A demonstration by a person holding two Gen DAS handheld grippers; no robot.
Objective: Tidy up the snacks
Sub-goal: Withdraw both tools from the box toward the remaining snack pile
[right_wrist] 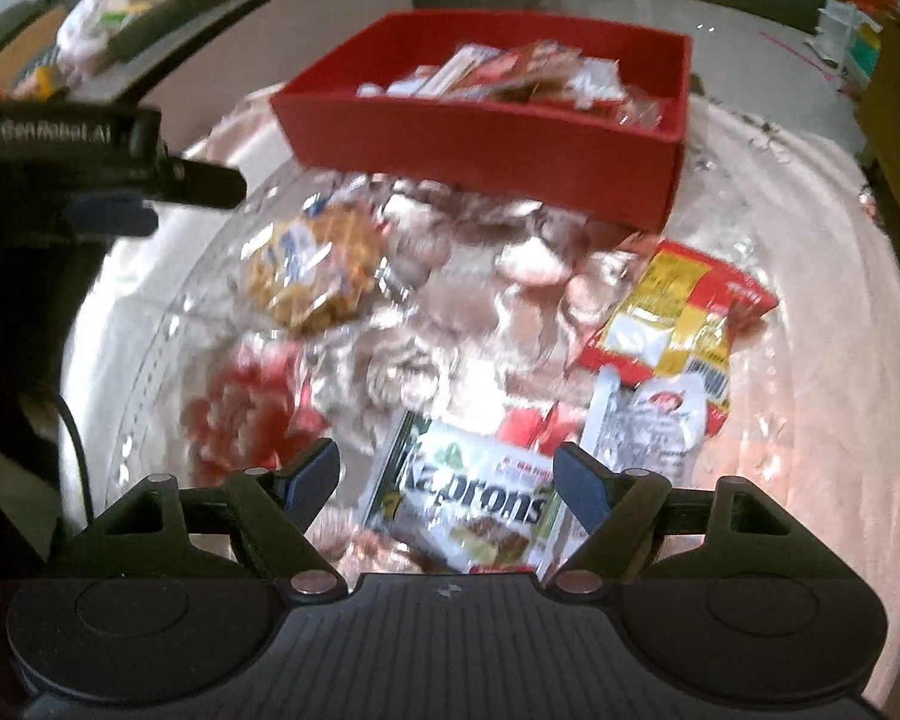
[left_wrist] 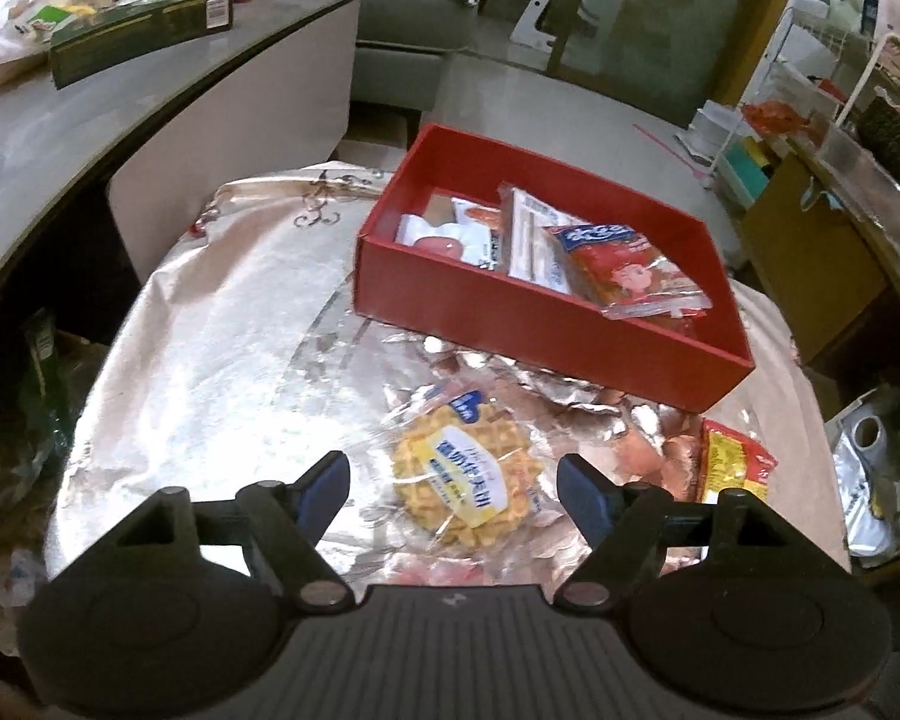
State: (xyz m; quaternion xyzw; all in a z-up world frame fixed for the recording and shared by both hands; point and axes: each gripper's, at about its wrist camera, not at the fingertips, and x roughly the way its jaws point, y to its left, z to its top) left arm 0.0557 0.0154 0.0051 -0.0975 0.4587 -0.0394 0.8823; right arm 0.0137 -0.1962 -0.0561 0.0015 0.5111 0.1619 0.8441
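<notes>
A: Where are the snacks?
B: Several lie in the red box (left_wrist: 528,324); the waffle packet (left_wrist: 471,480) lies on the foil-covered table (left_wrist: 210,360) below the left tool (left_wrist: 453,480), jaws apart, gripping nothing.
A: The right tool (right_wrist: 444,480)?
B: Apart too, over the Kaprons packet (right_wrist: 480,510); no contact visible.
</notes>
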